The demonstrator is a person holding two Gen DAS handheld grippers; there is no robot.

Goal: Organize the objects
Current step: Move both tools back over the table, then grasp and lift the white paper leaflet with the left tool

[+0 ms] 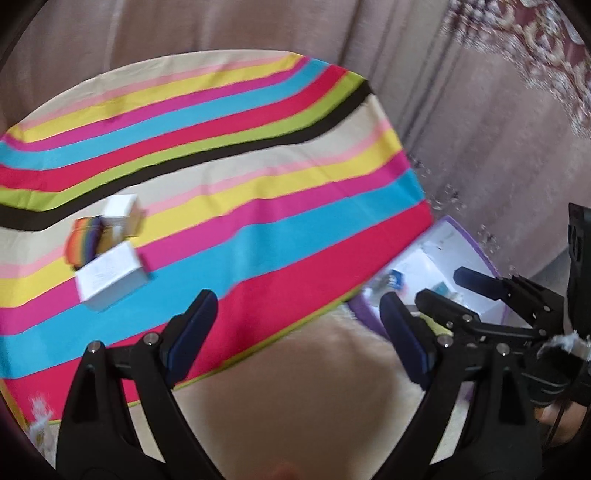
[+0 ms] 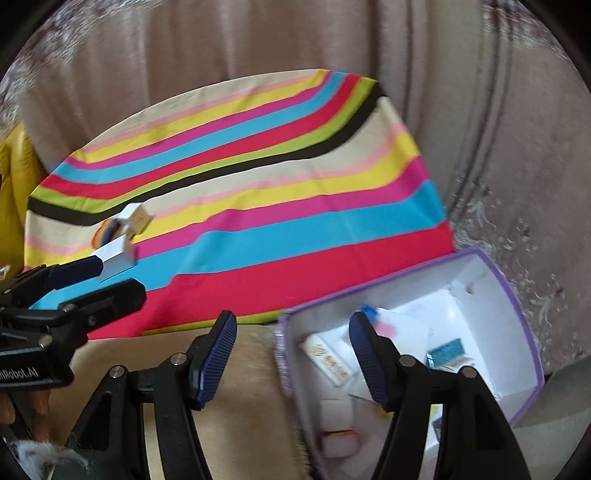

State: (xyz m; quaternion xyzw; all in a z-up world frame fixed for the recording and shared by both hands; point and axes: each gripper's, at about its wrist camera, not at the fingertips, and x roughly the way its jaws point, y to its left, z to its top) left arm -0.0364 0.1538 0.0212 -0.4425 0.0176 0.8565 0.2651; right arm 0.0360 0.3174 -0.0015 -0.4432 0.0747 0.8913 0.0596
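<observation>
A striped cloth (image 1: pixel 258 192) carries a small cluster at its left: a white box (image 1: pixel 122 216), a rainbow-striped object (image 1: pixel 84 240) and a larger white box (image 1: pixel 110 275). My left gripper (image 1: pixel 299 328) hangs open over the cloth's near edge, to the right of that cluster, with nothing between its fingers. A purple-rimmed box (image 2: pixel 491 295) with a white inside lies off the cloth's right corner and holds several small packets. My right gripper (image 2: pixel 293 354) stands open and empty at that box's left rim. The cluster shows far left in the right wrist view, white box (image 2: pixel 136 216).
Beige ribbed upholstery (image 1: pixel 184 29) rises behind the cloth. A patterned rug (image 1: pixel 535 55) lies at the far right. A cream cushion (image 1: pixel 295 406) sits under both grippers. A yellow object (image 2: pixel 14 184) shows at the left edge. A hand (image 2: pixel 22 402) holds the left gripper.
</observation>
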